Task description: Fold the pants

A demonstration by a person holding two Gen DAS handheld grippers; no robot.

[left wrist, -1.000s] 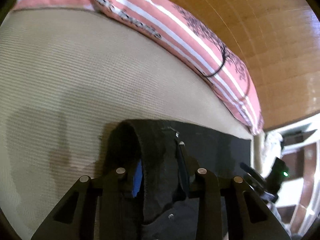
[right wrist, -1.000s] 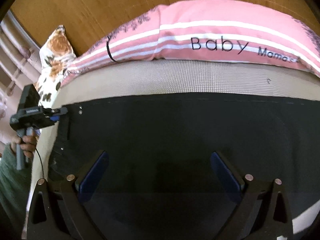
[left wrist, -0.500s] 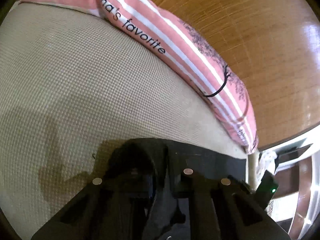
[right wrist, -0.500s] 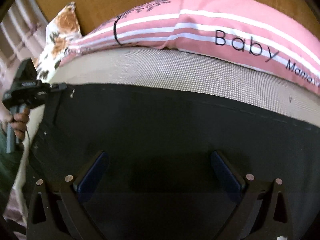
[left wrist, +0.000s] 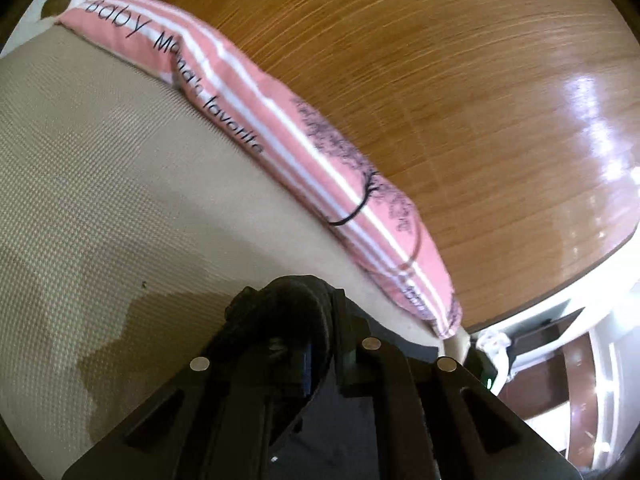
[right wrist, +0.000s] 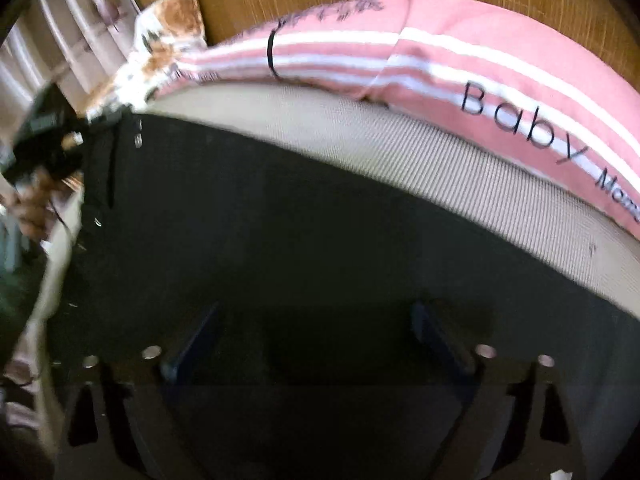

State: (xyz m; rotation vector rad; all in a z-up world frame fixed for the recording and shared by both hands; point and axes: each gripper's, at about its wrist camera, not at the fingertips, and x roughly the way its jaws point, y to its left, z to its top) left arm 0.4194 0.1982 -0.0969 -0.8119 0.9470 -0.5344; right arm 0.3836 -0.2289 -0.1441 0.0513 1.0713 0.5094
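A: What's changed? Caption terms, pls.

B: Left gripper (left wrist: 316, 344), wide apart a second ago w/ the dark fabric between its blue pads, has clamped down: jaws now closed on a bunched edge of the black pants (left wrist: 288, 304), which hump up at 12 o'clock of the fingers. The bed mat (left wrist: 100, 184) fills more of the left view than before and the headboard (left wrist: 460, 80) looms larger, so that hand looks to have lifted w/ the cloth.

A: And the right?

B: Right gripper (right wrist: 316, 332) hangs over the flat pants (right wrist: 280, 220), jaws spread wide and just starting to narrow; nothing pinched, fabric only lies beneath. View has rolled vs. before: striped pink pillow (right wrist: 460, 56) now slants from 12 down to 3 o'clock.

A: Meaning for the fold?

B: Prob. the first grab is done; second corner not yet taken. Pants lie spread on the mat, below the pillow, one end raised by the left.

A: What can't you see?

B: Right view is motion-blurred. Other gripper at 9 o'clock (right wrist: 44, 136) is a smear. Pant legs run out of frame at 6 o'clock; how many layers the left holds is unclear.
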